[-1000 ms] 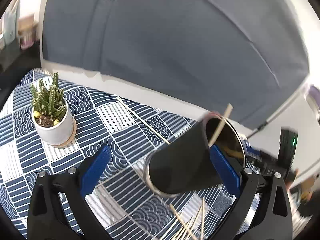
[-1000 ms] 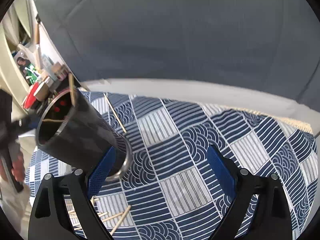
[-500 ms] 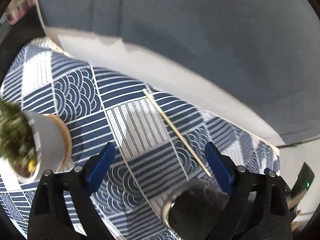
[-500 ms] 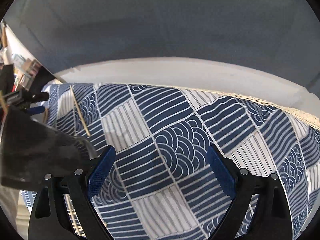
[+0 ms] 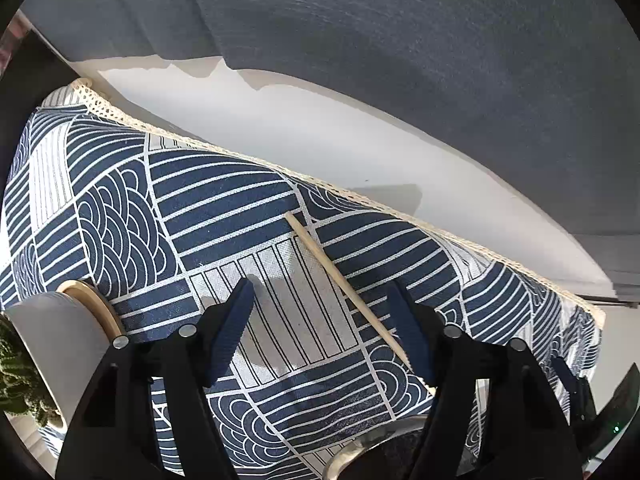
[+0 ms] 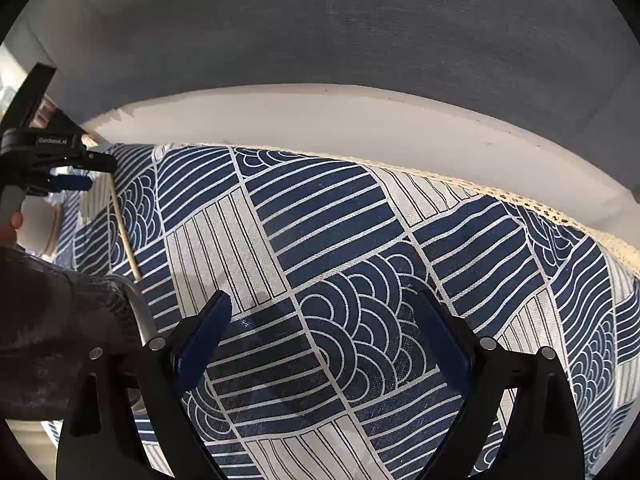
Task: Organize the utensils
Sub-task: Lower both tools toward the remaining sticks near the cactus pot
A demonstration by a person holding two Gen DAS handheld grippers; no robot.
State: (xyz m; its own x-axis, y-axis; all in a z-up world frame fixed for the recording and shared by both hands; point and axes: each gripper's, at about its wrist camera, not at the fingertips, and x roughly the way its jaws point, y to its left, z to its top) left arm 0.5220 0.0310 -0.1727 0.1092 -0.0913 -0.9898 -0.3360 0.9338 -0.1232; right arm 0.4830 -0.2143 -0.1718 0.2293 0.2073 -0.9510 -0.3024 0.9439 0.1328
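left tongs [image 5: 320,320] hang wide apart over the patterned cloth [image 5: 224,208] with nothing between the blue pads [image 5: 234,332], and the lone chopstick [image 5: 344,288] lies flat on the cloth, running aslant from near the far hem toward the right pad, its near end hidden behind that pad. low at the bottom edge sits the rim of the dark cup [image 5: 372,448], and a white plant pot [image 5: 52,344] stands at the left. it looks a thin wooden stick: light, stiff, smooth, likely to roll or pivot if pinched near one tip, so a grip across its middle seems safest. from the right view, right tongs [image 6: 324,324] are also spread wide and empty above bare cloth [image 6: 328,216]; the same chopstick [image 6: 124,236] shows far left beside the dark cup [image 6: 60,320], under the other tongs [image 6: 72,170].
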